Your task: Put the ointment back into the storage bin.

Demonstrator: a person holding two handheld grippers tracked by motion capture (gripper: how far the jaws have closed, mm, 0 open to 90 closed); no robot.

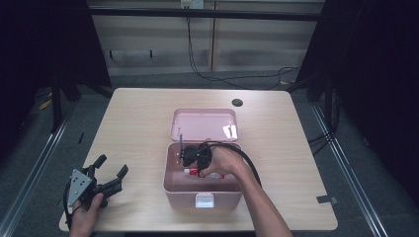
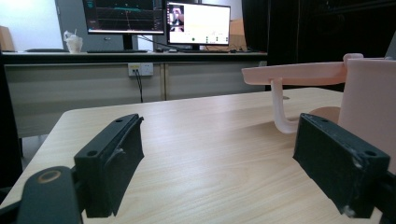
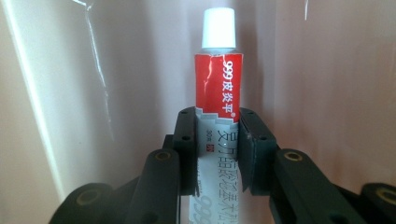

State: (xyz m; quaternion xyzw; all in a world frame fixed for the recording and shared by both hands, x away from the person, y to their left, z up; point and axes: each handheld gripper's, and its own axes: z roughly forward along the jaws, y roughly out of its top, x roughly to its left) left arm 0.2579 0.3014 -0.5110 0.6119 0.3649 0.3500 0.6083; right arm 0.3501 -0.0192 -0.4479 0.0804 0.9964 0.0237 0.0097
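Where the pink box (image 1: 202,190) sits lid-up mid-surface (image 1: 133,123), the right gripper (image 3: 217,140) reaches inside it, jaws clamped on a red-and-white ointment tube (image 3: 218,88). Left gripper (image 1: 109,171): jaws spread apart, empty, near the surface's front-left corner.

Tongs (image 3: 217,140) tight on red-and-white tube (image 3: 218,84); white cap (image 3: 218,28) uppermost

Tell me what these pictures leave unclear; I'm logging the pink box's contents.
- High view: the box floor beneath the right hand and right gripper is hidden.
- Right gripper view: the tube's lower end is cut off behind the jaws.
- Left gripper view: the box interior is hidden behind its wall.
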